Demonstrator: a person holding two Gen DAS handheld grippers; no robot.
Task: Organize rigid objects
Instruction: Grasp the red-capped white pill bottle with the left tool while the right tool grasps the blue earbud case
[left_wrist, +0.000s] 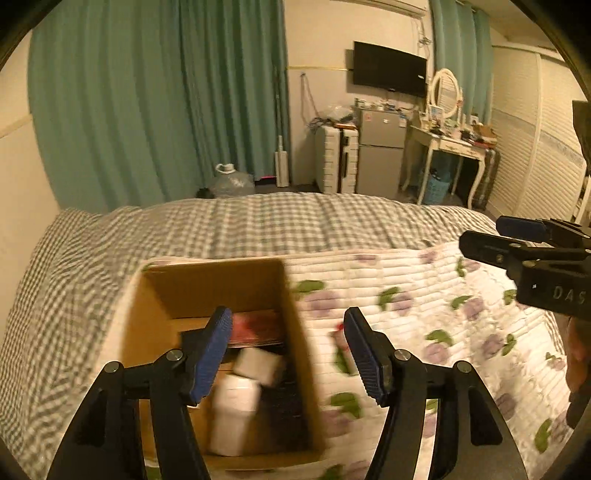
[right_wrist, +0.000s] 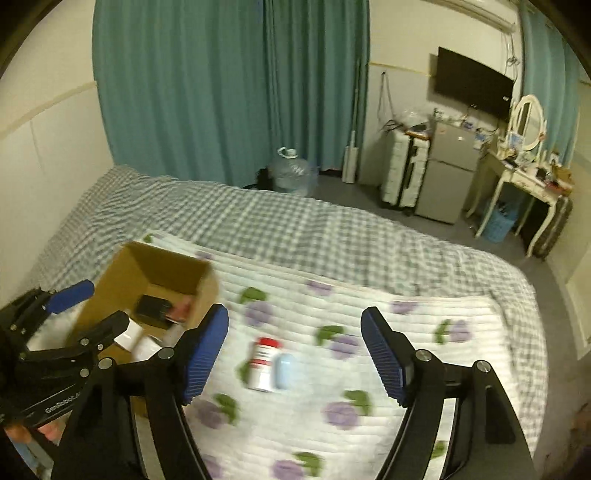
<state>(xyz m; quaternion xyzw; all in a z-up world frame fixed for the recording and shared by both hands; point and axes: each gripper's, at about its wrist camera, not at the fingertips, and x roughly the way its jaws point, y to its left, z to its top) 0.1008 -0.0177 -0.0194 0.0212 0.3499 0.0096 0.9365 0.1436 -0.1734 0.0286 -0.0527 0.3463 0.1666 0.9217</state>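
Observation:
An open cardboard box (left_wrist: 162, 291) sits on the flowered quilt and holds white boxes (left_wrist: 236, 410), a red item and dark items. My left gripper (left_wrist: 291, 356) is open and empty above the box's right wall. The box also shows in the right wrist view (right_wrist: 122, 273). My right gripper (right_wrist: 295, 356) is open and empty above a white bottle with a red cap (right_wrist: 263, 363) and a pale blue object (right_wrist: 285, 371) lying side by side on the quilt. The right gripper also shows at the left wrist view's right edge (left_wrist: 491, 238).
The flowered quilt (right_wrist: 332, 410) lies on a bed with a grey checked cover (right_wrist: 280, 225). Beyond the bed are teal curtains, a water jug (right_wrist: 291, 171), a white suitcase (right_wrist: 404, 173), a small fridge (right_wrist: 448, 177) and a dressing table (right_wrist: 524, 184).

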